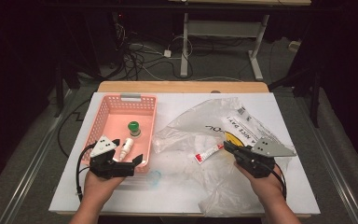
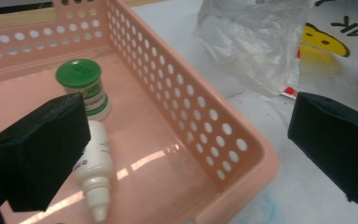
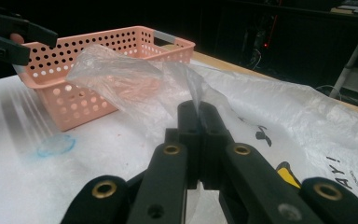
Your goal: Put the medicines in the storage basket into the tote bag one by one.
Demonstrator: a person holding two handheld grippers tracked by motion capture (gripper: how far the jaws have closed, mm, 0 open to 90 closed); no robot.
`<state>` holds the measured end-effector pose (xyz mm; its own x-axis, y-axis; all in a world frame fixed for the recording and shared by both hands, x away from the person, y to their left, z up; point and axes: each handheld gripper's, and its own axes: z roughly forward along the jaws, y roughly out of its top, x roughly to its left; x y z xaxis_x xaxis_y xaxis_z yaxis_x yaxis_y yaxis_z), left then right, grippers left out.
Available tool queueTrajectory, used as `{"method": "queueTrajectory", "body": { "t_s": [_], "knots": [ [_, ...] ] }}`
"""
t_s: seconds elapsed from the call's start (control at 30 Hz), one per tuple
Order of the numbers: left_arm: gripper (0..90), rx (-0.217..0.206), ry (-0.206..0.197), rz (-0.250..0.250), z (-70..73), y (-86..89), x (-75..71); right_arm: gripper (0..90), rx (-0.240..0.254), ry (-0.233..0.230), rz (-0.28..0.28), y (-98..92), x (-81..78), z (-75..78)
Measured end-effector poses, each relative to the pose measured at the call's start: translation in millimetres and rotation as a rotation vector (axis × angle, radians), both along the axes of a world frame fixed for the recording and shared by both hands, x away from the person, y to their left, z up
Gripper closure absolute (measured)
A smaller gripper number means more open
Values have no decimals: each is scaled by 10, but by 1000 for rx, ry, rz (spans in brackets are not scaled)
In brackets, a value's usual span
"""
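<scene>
Clamped fully together, our right gripper is pinching a fold of the clear plastic bag and holding its edge up off the table, while our left gripper is standing wide open and holding nothing, one jaw over the near corner of the pink basket and the other just outside its wall. Inside the basket, at about twelve o'clock from that gripper, the white dropper bottle is lying on its side with the green-capped jar upright just beyond it. A small red-and-white tube is resting in the bag at roughly nine o'clock from our right gripper. We are judging that the thin film could slip or tear under so narrow a pinch, letting the mouth collapse over the tube, and that our open jaws, straddling the basket wall, could catch it and shove the basket.
</scene>
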<state>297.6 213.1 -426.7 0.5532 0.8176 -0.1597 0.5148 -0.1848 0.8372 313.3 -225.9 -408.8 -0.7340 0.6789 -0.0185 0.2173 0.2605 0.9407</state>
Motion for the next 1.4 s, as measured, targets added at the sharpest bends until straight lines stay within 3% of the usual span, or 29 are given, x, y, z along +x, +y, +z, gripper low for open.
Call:
{"method": "queueTrajectory", "body": {
  "t_s": [0.27, 0.47, 0.57, 0.67, 0.87, 1.07, 1.23, 1.4],
  "knots": [
    [0, 1, 7, 51, -29, 162, 33, 900, 3, 2, -1, -11, 2, -5],
    [0, -14, 15, 57, -35, 193, 50, 900, -2, 2, -4, -21, 0, -6],
    [0, -52, 20, 57, 37, 190, 77, 900, -1, 4, -4, -17, 4, -13],
    [0, -55, -11, 59, 190, 149, 127, 900, -4, 3, -4, -15, 3, -14],
    [0, -23, -51, 73, 386, 65, 387, 900, -1, -2, 2, -6, 10, -1],
    [3, -55, -30, 82, 298, 48, 720, 900, 2, -4, 3, -11, 3, 5],
    [4, -34, 9, 104, 208, 23, 931, 900, 17, -5, 3, -30, 9, 19],
    [16, 2, 82, 128, 109, 28, 1131, 900, 17, -8, 3, -39, 12, 24]
  ]
}}
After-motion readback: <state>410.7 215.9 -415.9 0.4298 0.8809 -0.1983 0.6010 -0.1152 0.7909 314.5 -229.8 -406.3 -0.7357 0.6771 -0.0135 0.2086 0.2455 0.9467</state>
